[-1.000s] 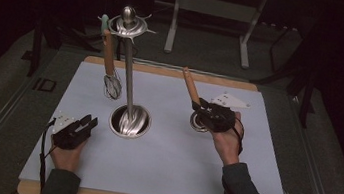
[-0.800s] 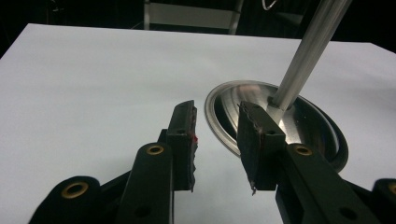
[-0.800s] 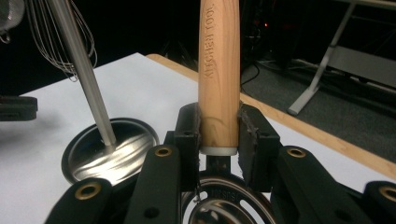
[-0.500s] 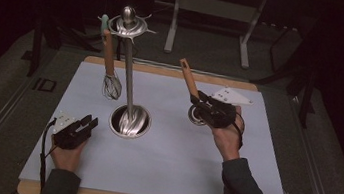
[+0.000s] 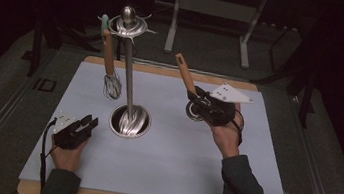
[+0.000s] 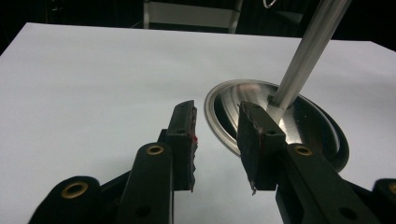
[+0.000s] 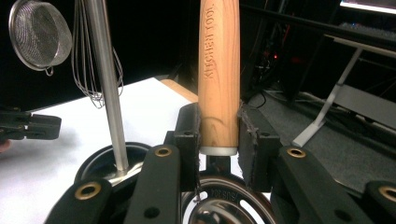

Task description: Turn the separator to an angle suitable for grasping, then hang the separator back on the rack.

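Note:
My right gripper (image 5: 195, 99) is shut on the wooden handle (image 7: 218, 70) of a kitchen tool and holds it above the white table (image 5: 164, 176) at the right. The handle (image 5: 185, 73) slants up and to the left, and the tool's round metal end (image 7: 224, 207) sits under the jaws. My left gripper (image 5: 89, 123) rests open near the front left with nothing between its pads (image 6: 183, 135). Just ahead of it is the round steel base (image 6: 280, 116) of a rack. A wooden-handled whisk (image 5: 111, 71) hangs from the rack's top (image 5: 127, 23).
The rack's steel pole (image 5: 129, 76) rises from its base (image 5: 130, 121) at the table's middle. A mesh strainer (image 7: 39, 32) hangs near the whisk (image 7: 95, 60). A metal frame (image 5: 211, 11) stands on the dark floor beyond the table.
My right gripper has lifted the wooden-handled tool, and the handle's tip now sits higher and slightly further left. The left gripper has not moved.

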The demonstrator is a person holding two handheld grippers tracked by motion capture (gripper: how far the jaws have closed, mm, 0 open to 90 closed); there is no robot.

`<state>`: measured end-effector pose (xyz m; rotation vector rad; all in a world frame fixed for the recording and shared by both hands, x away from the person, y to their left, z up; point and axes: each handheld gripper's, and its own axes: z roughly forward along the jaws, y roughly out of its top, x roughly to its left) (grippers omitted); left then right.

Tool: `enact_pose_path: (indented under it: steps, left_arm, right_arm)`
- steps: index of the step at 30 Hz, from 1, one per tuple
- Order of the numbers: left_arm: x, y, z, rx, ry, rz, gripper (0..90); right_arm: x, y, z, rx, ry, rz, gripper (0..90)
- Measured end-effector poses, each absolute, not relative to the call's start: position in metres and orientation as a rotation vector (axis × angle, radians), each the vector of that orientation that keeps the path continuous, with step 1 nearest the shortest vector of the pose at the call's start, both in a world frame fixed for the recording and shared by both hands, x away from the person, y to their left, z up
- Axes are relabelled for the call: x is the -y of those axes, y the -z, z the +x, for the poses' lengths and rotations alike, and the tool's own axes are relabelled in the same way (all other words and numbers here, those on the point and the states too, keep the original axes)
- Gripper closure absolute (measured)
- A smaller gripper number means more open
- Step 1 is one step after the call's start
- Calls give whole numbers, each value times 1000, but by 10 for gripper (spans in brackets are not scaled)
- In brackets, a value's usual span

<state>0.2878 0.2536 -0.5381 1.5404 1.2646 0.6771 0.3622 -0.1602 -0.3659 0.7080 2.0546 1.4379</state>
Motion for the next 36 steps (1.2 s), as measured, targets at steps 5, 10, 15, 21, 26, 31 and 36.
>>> enact_pose_path:
  steps: [5,10,15,21,26,31,36]
  left_arm:
    - [-253,538,288,-1264,-678,1542,679]
    - [-253,538,288,-1263,-677,1540,679]
    - [-253,538,288,-1263,-677,1542,679]
    - [-253,538,288,-1260,-679,1547,678]
    - [-252,538,288,-1259,-679,1549,678]
    - [-252,538,288,-1261,-681,1549,678]
    - [-251,539,288,-1260,-686,1553,674]
  right_arm:
    - [157,363,361,-2057,-1441,678,709]
    - [155,360,359,-2057,-1443,645,710]
    - [152,357,358,-2057,-1448,617,709]
    - [151,353,357,-2058,-1461,589,709]
    - [150,350,356,-2060,-1462,570,709]
    - [150,346,356,-2063,-1468,559,709]
    - [148,339,356,-2054,-1484,552,709]
